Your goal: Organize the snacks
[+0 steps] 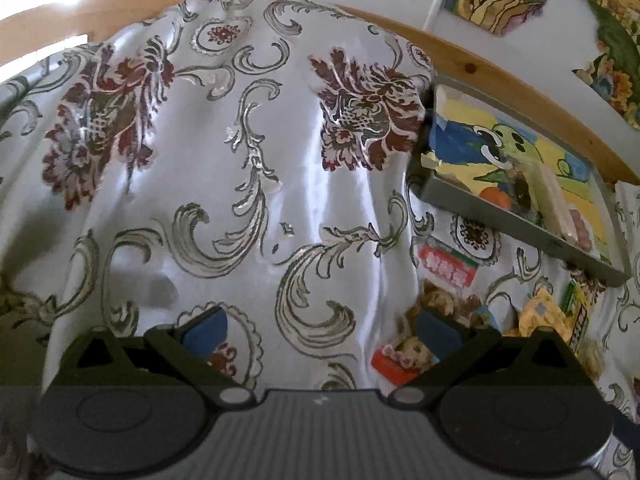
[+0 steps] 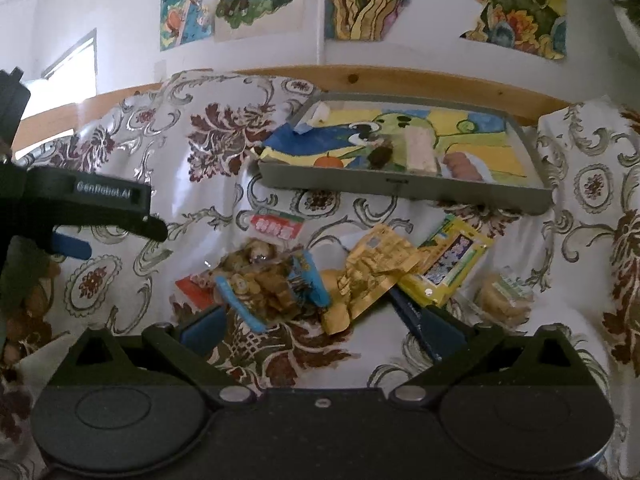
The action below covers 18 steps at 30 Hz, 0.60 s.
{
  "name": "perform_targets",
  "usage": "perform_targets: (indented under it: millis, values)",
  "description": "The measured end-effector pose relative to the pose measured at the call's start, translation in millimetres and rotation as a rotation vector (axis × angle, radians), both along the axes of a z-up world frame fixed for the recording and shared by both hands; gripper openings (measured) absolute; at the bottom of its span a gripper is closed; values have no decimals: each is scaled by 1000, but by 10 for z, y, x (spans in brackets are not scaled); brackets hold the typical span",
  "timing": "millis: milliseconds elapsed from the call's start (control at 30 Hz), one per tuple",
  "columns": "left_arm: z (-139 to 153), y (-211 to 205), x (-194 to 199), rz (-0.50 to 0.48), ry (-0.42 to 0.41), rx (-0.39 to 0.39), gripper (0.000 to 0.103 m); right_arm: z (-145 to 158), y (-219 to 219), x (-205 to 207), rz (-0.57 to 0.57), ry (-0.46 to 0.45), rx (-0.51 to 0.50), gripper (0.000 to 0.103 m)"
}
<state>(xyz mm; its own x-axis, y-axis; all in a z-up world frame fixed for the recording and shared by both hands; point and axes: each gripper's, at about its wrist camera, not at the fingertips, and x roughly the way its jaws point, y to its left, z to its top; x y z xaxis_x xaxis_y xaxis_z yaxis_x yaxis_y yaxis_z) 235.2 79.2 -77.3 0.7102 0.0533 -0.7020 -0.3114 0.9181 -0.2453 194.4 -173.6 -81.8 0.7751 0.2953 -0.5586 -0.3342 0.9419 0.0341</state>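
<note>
A pile of snack packets lies on the patterned cloth: a gold foil packet (image 2: 370, 268), a yellow packet (image 2: 448, 264), a blue-edged packet of biscuits (image 2: 272, 284), a red and green packet (image 2: 276, 226) and a clear bag of biscuits (image 2: 504, 292). Behind them stands a grey tray (image 2: 400, 188) with a cartoon lining, holding a pale bar and a few snacks. My right gripper (image 2: 320, 328) is open just in front of the pile. My left gripper (image 1: 322, 330) is open over bare cloth, left of the pile (image 1: 440, 308); it shows in the right view (image 2: 100, 216).
A floral satin cloth (image 1: 240, 160) covers the table, with a wooden rail (image 2: 400, 78) along its far edge. Painted posters (image 2: 420, 0) hang on the white wall behind. The grey tray (image 1: 520, 220) sits at the right in the left view.
</note>
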Motion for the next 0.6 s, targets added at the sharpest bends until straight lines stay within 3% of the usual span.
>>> perform_targets:
  millis: [333, 600]
  values:
    - [78, -106, 329, -48, 12, 17, 103, -141, 99, 87, -4, -16, -43, 102]
    - [122, -132, 482, -97, 27, 35, 103, -209, 188, 179, 70, -14, -36, 102]
